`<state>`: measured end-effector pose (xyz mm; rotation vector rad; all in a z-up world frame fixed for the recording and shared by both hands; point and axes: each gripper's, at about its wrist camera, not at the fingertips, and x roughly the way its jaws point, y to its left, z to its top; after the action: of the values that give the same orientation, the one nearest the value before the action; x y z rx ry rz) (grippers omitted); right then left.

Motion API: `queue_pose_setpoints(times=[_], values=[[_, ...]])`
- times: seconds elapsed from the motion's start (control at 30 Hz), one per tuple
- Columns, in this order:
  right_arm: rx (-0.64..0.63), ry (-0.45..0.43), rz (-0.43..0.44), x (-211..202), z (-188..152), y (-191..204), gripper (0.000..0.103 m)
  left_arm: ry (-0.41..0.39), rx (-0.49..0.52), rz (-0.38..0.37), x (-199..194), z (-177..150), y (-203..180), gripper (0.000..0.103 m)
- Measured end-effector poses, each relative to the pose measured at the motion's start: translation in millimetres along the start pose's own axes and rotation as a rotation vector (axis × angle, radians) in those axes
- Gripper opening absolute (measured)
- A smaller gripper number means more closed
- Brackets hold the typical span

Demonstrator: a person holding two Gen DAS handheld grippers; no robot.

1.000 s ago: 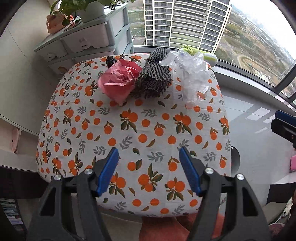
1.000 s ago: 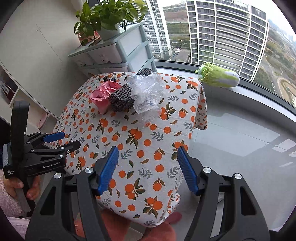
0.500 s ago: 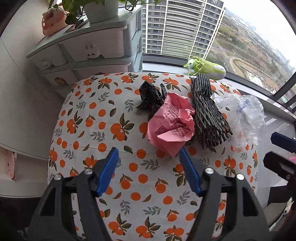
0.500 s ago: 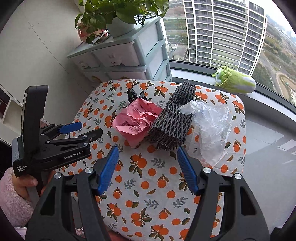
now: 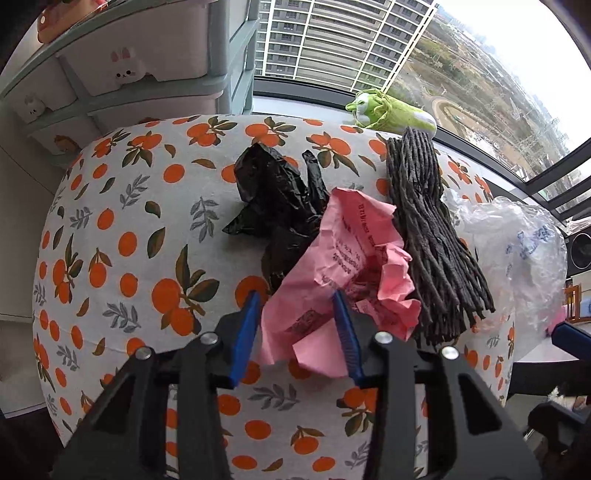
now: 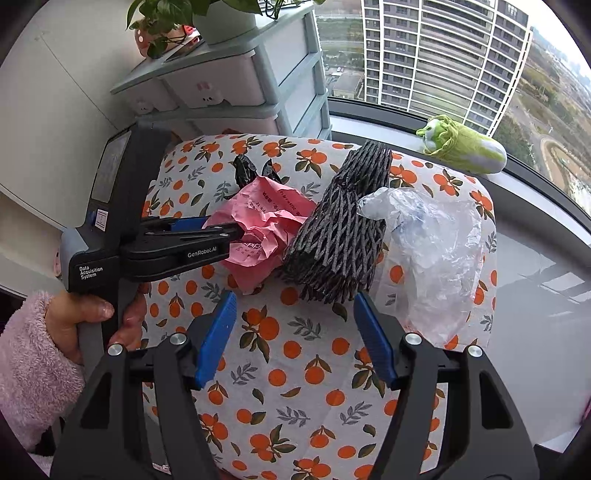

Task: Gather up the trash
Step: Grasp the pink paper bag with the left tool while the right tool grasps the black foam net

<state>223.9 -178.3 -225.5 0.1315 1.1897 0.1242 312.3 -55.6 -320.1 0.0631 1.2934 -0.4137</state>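
Note:
Trash lies on a table with an orange-print cloth (image 5: pixel 140 236): a crumpled pink paper (image 5: pixel 343 258), a black plastic bag (image 5: pixel 277 199), a black foam net (image 5: pixel 428 236) and a clear plastic bag (image 5: pixel 517 251). My left gripper (image 5: pixel 299 306) is partly closed, its blue pads on either side of the pink paper's near edge. The right wrist view shows the left gripper (image 6: pixel 225 230) at the pink paper (image 6: pixel 266 225). My right gripper (image 6: pixel 295 314) is open and empty, just short of the foam net (image 6: pixel 340 236) and clear bag (image 6: pixel 436 251).
A grey drawer unit (image 6: pixel 236 81) with a potted plant (image 6: pixel 207 14) stands behind the table on the left. A green cabbage plush (image 6: pixel 465 147) lies on the window sill. The table's right edge drops to a pale floor (image 6: pixel 535 288).
Both grippers moved forward toward the trash. The left gripper's jaws narrowed around the pink paper's near edge. The right gripper stayed open.

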Motion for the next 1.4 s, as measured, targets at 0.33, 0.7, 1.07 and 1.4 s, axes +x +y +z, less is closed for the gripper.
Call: queue_pose_setpoints(times=[0.33, 0.7, 1.07, 1.4], values=[[-0.069, -0.003, 0.031, 23, 30, 17, 0.063, -0.037, 0.021, -0.029, -25, -34, 5, 0.001], [-0.139, 0.01, 0.087, 55, 64, 48, 0.063, -0.061, -0.033, 0.02, -56, -69, 33, 0.001], [-0.16, 0.038, 0.069, 70, 63, 51, 0.063, -0.049, -0.026, 0.001, -44, -65, 25, 0.005], [-0.073, 0.084, -0.041, 83, 39, -2, 0.063, -0.016, 0.038, -0.023, -28, -52, -5, 0.029]])
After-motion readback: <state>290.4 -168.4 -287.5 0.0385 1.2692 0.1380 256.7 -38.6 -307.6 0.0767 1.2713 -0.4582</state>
